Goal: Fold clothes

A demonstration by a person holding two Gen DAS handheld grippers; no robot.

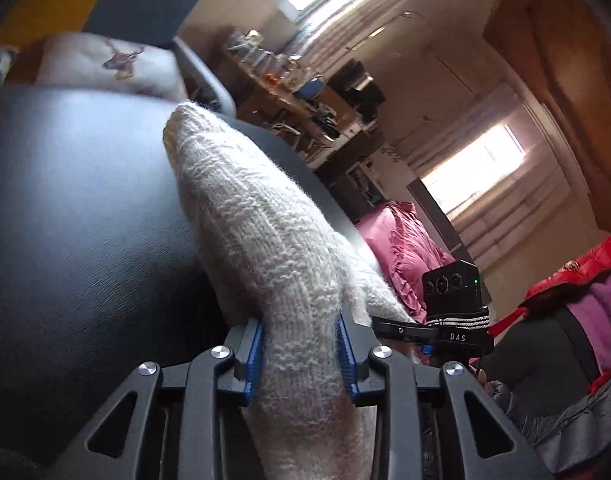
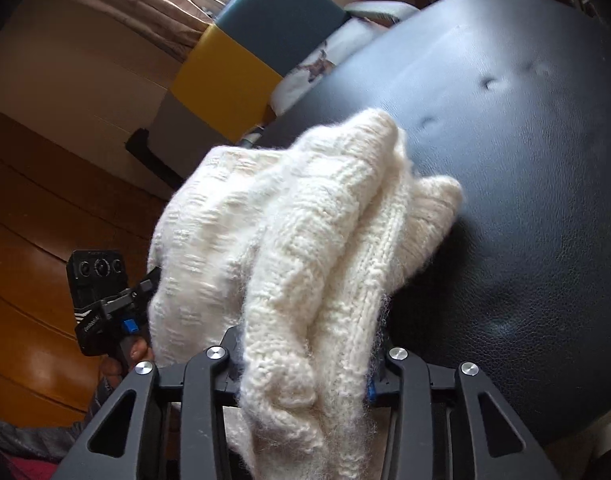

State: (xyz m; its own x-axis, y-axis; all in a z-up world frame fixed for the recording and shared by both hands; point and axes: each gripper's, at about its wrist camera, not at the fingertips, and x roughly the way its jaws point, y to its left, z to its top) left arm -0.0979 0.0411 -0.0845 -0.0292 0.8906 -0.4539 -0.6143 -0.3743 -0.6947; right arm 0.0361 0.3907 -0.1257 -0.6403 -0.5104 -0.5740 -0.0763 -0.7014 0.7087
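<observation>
Both tongs pinching cream knit sweater [image 1: 265, 248]: my left gripper [image 1: 301, 354] on a narrow bunched length, my right gripper [image 2: 305, 364] on a thick gathered wad. Knit trails forward over the black leather seat [image 2: 525, 200]. Judgement: keep both grips firm and level, lower evenly, so layers land flat. Cushion [image 1: 105, 62] beyond.

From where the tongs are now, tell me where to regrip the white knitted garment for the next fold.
Both tongs, left and right, already pinch bunched knit. Regrip the white knitted garment at its ribbed edge lying on the black leather surface, coming from the open right side, probably low.
</observation>
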